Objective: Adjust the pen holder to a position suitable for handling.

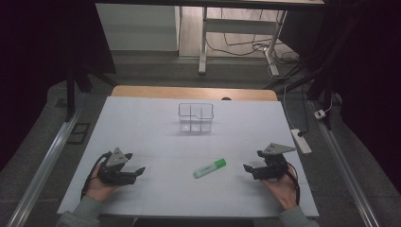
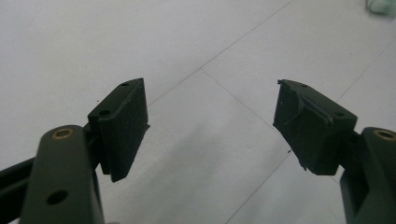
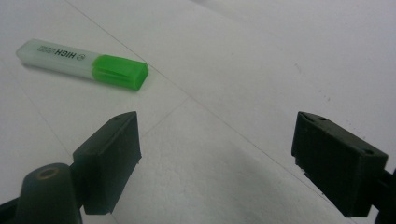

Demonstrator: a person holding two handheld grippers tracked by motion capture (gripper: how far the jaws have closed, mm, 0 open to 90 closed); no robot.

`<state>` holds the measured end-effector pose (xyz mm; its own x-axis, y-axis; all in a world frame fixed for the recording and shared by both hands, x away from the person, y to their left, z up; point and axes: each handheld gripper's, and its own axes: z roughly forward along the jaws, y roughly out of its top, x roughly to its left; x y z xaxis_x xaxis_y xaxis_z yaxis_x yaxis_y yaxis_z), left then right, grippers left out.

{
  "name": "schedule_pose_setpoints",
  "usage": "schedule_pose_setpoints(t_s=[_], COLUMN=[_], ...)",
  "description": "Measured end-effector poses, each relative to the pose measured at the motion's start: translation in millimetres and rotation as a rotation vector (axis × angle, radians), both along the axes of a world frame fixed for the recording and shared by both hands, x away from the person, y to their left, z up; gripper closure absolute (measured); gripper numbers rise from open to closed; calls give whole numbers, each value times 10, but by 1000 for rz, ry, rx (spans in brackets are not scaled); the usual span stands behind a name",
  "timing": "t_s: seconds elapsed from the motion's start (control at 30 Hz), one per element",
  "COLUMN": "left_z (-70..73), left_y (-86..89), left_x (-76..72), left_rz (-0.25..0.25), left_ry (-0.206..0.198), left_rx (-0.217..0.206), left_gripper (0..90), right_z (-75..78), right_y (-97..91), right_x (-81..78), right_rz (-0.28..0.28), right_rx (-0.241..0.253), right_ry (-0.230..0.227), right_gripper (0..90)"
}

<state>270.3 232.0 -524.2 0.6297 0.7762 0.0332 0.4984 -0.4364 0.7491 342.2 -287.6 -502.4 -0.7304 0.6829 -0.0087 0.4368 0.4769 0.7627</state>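
A green highlighter [image 1: 209, 168] with a pale barrel and a green cap lies flat on the white table sheet [image 1: 156, 127], between the two hands; it also appears in the right gripper view as the highlighter [image 3: 84, 64]. My left gripper [image 1: 140, 171] rests low at the front left, open, with bare sheet between its pads [image 2: 122, 126]. My right gripper [image 1: 253, 161] sits at the front right, open, pointing left toward the highlighter's cap end but apart from it. Its pads [image 3: 109, 158] hold nothing.
A small clear divided organiser tray [image 1: 196, 117] stands at the middle back of the sheet. Beyond the wooden table edge [image 1: 194, 92] are desk legs and cables on the floor. A power strip [image 1: 301, 140] lies off the table's right side.
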Motion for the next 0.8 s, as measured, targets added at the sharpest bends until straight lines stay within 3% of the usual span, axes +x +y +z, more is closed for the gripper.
schedule_pose_setpoints(t_s=[0.23,0.8], left_z=[2,-1], left_y=[2,7], left_x=[-1,4], left_rz=[0,6], left_ry=[-1,-1], left_rx=[-1,-2], left_gripper=[258,258], right_z=[17,2], right_y=[0,11], right_x=[-24,-39], right_rz=[7,10], right_rx=[23,14], right_ry=[-9,-10], right_gripper=[161,168])
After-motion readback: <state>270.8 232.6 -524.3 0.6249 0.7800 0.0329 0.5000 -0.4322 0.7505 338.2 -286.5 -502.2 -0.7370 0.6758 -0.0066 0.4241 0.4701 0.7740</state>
